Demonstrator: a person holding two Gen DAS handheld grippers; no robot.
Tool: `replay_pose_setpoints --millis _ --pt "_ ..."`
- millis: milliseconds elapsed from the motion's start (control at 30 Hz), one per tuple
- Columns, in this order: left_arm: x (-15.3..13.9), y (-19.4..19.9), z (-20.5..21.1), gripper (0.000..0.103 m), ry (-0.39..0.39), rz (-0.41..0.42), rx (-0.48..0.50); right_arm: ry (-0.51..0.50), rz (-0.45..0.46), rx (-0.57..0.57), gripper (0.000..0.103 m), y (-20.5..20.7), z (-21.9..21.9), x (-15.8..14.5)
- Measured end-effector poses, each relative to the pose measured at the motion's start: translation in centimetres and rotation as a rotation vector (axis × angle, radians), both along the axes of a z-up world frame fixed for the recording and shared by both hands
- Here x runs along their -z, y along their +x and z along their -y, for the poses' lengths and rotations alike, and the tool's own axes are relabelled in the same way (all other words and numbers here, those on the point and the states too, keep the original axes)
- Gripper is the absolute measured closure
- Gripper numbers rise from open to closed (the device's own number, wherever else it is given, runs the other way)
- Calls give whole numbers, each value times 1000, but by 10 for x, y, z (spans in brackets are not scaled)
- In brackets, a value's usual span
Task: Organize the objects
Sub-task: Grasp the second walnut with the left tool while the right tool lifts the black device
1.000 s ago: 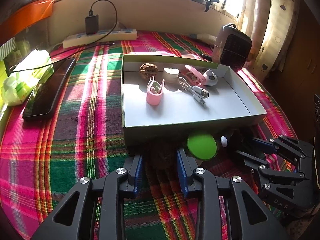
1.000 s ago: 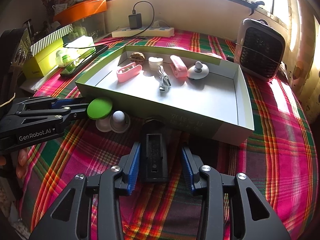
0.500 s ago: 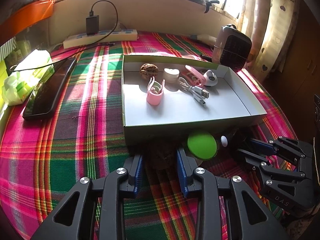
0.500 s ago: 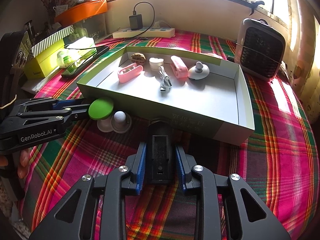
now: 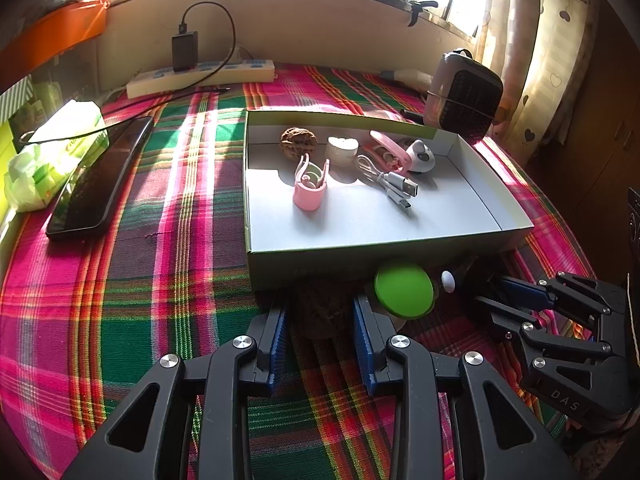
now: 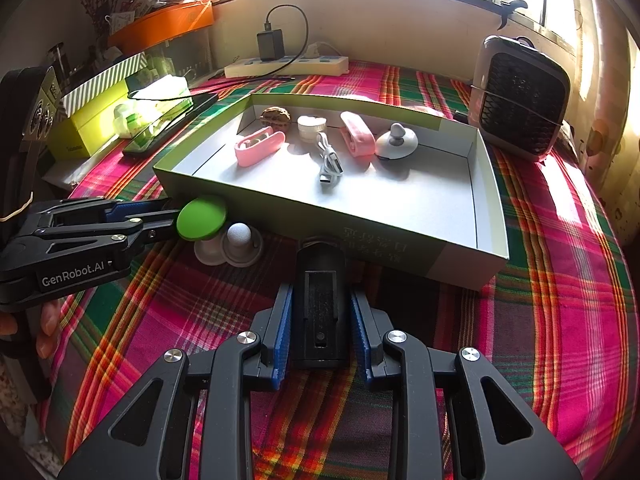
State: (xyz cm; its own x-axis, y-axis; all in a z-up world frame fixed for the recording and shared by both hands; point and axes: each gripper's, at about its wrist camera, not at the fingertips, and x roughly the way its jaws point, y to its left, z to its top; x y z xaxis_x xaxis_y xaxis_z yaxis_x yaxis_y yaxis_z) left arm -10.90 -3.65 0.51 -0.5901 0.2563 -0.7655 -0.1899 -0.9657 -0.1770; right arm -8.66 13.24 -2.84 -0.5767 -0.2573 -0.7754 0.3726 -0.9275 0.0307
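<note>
The right gripper (image 6: 320, 332) has just been closing: a second ago its blue-padded fingers (image 6: 281, 332) stood apart on either side of the black rectangular plastic block (image 6: 320, 300); now both pads press against its long sides, pinching it where it lies on the pink-and-green plaid tablecloth (image 6: 560, 320), just in front of the near wall of the shallow white cardboard box with a green rim (image 6: 492, 216). The block itself has not shifted.

The left gripper (image 5: 320, 324) looks the same as a second ago. Its fingers flank a dark brown wrinkled walnut (image 5: 320, 312) that sits in the shadow of the box wall; the pads seem to touch it on both sides, though the shade makes it hard to be sure. Just beside its right finger lies a round bright-green disc (image 5: 404, 290), and next to that, in the right wrist view, a pale grey suction-cup knob (image 6: 240, 240).

Inside the box nothing has moved: a second walnut (image 5: 298, 142), a small cream heart-shaped tin (image 5: 342, 150), two pink plastic clips (image 5: 310, 188), a coiled white USB cable (image 5: 388, 180) and a grey knob on a round base (image 5: 420, 156) stay along the far wall. A black phone (image 5: 96, 184) lies on the cloth, well left of the box.
</note>
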Motion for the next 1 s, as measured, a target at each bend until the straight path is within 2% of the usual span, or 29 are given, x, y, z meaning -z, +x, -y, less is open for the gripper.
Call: replay_pose_setpoints --millis 467,1000 --pt "0 2 0 75 1 -1 -2 -11 -4 2 74 1 0 -3" --pt "-15 8 5 75 4 -37 0 -24 -17 1 74 4 0 -10"
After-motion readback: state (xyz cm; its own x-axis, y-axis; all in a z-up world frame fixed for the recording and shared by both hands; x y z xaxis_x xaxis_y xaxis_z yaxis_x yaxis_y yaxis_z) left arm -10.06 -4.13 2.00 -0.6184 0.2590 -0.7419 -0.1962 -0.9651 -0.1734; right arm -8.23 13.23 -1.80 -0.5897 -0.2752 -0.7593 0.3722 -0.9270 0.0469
